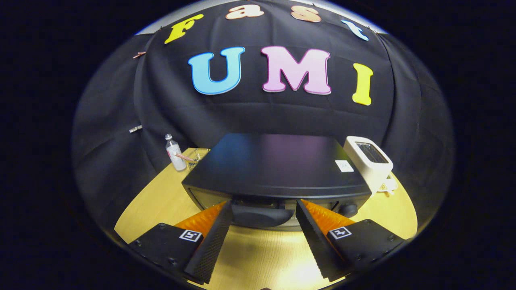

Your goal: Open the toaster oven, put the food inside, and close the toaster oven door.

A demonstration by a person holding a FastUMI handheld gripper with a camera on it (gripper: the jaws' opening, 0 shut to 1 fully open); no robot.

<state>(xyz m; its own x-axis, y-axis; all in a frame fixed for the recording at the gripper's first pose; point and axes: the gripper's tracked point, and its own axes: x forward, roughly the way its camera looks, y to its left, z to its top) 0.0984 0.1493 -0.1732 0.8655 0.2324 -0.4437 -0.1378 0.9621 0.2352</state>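
A black toaster oven [278, 165] stands on the wooden table [161, 197], seen from above its front edge. Its dark door handle [261, 214] runs along the top of the door, which looks closed. My gripper [264, 207] is open, with its two fingertips on either side of the handle, level with it and not pressing on it. A round knob [348, 209] sits on the oven's front, to the right of the handle. I see no food.
A white pop-up toaster [369, 159] stands right of the oven, near the back. A small clear bottle [175, 153] and a wire rack [196, 156] are behind the oven on its left. The black cloth wall closes the back.
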